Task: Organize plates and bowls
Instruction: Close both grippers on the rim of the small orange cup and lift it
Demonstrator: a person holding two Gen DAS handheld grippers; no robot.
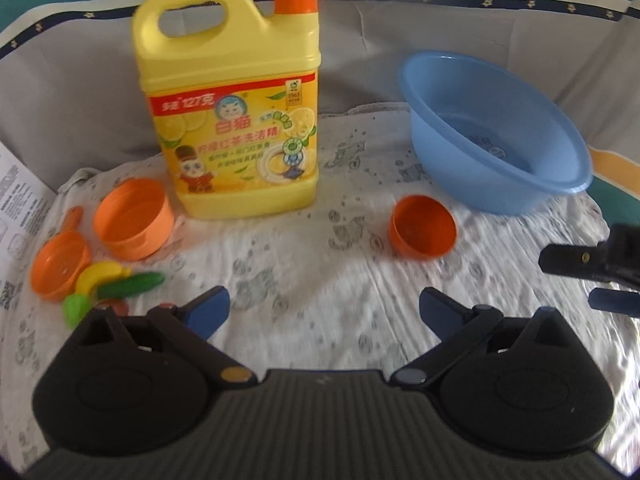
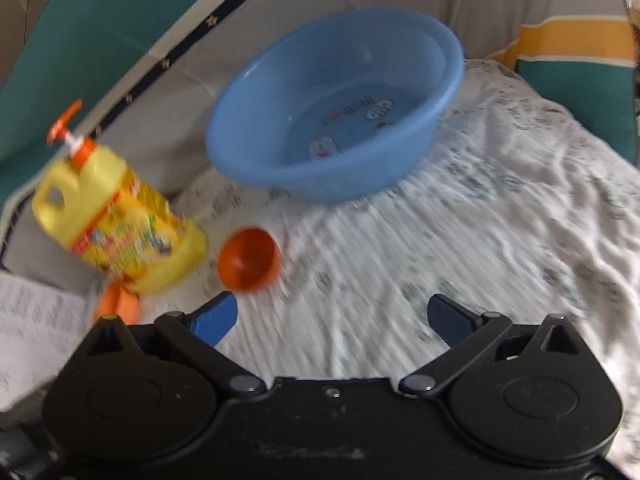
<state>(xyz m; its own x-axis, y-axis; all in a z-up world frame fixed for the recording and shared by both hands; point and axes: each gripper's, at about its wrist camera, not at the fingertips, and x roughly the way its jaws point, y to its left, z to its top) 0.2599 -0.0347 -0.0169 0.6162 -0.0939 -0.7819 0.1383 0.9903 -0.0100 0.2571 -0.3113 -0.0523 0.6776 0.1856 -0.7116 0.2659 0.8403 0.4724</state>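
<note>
A small dark-orange bowl (image 1: 423, 227) (image 2: 248, 259) lies tipped on the white cloth, in front of the blue basin (image 1: 492, 136) (image 2: 336, 104). A wider light-orange bowl (image 1: 134, 218) and an orange pan with a handle (image 1: 60, 266) sit at the left, next to the yellow detergent jug (image 1: 230, 100) (image 2: 116, 216). My left gripper (image 1: 324, 312) is open above bare cloth, with nothing between its blue pads. My right gripper (image 2: 332, 318) is open too, just short of the small bowl; it shows at the right edge of the left wrist view (image 1: 596, 280).
Toy food pieces, a yellow banana (image 1: 100, 276) and a green vegetable (image 1: 132, 284), lie by the pan. A printed paper sheet (image 1: 20, 200) lies at the far left. Grey and teal fabric walls enclose the cloth at the back and sides.
</note>
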